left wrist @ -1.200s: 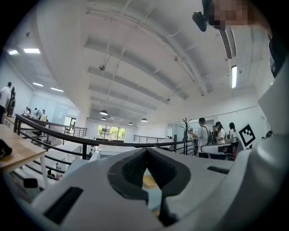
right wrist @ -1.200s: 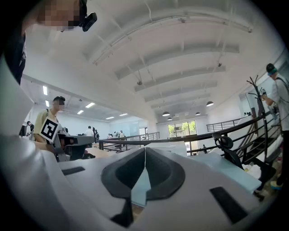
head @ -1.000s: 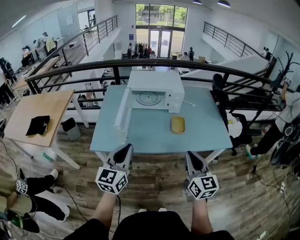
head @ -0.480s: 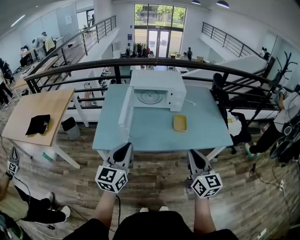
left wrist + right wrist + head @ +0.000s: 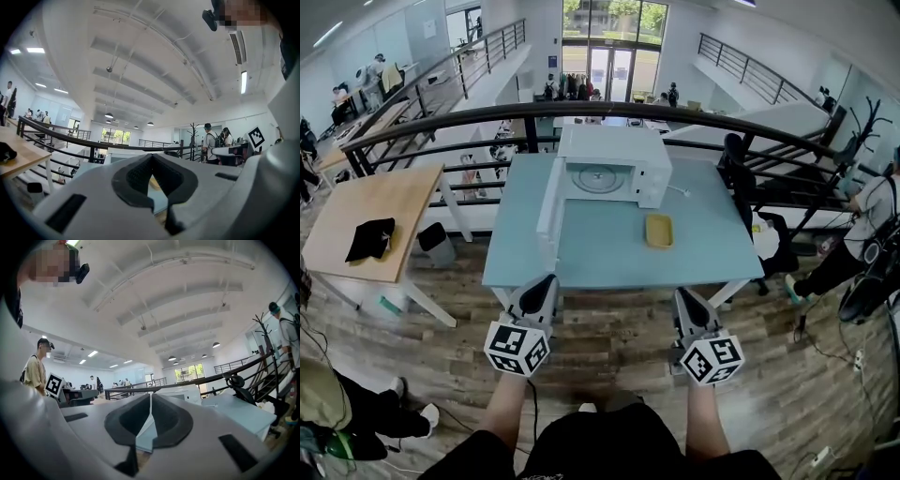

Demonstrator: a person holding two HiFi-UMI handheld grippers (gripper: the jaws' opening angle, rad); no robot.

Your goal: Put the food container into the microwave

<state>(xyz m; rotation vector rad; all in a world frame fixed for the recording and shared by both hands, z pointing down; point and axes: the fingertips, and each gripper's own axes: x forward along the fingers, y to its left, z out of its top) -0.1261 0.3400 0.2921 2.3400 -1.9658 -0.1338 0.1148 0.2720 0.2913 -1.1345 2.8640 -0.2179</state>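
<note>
A yellow food container (image 5: 658, 231) lies on the light blue table (image 5: 600, 258), right of centre, in front of the white microwave (image 5: 614, 169). The microwave's door (image 5: 549, 208) hangs open toward the left, showing the turntable inside. My left gripper (image 5: 541, 290) hovers just short of the table's near edge at the left, jaws shut and empty. My right gripper (image 5: 687, 306) is level with it at the right, also shut and empty. In the left gripper view a sliver of the container (image 5: 154, 183) shows past the closed jaws.
A black railing (image 5: 581, 112) runs behind the table. A wooden desk (image 5: 366, 220) with a black cloth stands to the left. A black chair (image 5: 736, 173) sits off the table's right side. People stand far right and left on the wooden floor.
The view has shifted forward a little; the table and microwave sit slightly closer. Both grippers stay shut near the table's front edge.
</note>
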